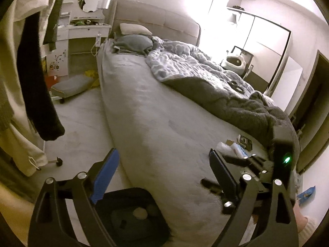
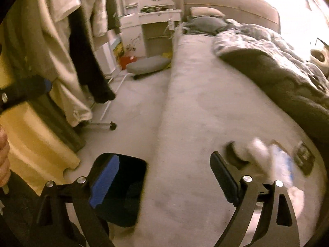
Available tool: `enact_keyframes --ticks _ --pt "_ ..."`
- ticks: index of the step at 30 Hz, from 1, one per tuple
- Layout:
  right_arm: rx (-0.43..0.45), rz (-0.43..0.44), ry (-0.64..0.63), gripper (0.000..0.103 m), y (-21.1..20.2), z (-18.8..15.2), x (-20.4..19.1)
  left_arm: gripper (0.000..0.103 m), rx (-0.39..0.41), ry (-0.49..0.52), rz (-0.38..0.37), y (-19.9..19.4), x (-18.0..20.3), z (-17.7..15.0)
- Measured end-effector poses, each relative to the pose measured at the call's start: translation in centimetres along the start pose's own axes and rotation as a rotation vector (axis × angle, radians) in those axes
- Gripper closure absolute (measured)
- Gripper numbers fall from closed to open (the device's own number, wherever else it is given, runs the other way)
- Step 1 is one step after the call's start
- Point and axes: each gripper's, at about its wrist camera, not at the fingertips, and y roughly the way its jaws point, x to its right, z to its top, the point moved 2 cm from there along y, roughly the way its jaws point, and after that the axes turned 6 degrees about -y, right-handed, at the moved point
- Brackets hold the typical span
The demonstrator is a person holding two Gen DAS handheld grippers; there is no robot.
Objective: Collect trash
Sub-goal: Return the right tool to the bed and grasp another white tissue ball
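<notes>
1. Left gripper (image 1: pixel 163 171) stands wide open and holds nothing, above the bed (image 1: pixel 156 111) edge; the black bin (image 1: pixel 131 216) sits on the floor below it, with crumpled scraps inside. Litter (image 1: pixel 236 147) lies on the bed's corner beside the right gripper's body (image 1: pixel 281 154).
2. Right gripper (image 2: pixel 163 178) also gapes wide, empty; blurred white and blue trash (image 2: pixel 273 162) lies just beyond its right finger, the bin (image 2: pixel 127 185) at its left.

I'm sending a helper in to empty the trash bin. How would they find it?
Start at the big bed with the grey sheet. On the floor by its near corner, just below the cameras, stands the bin. It is black, square-mouthed and open-topped, with crumpled scraps inside, unlike the grey cushioned stool farther along the bed.
</notes>
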Motion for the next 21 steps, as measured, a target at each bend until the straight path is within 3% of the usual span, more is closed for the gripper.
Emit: enact_keyframes --ticks 10,21 --pt "0.023 -0.122 0.087 0.012 -3.3 -3.0 7.8 0.012 -0.07 0.048 -0.036 3.8 5.0 -1.8" --pt "0.003 -0.176 0.168 0.011 -4.0 -6.8 13.8 0.011 -0.143 0.096 -0.035 7.7 8.7 -4.2"
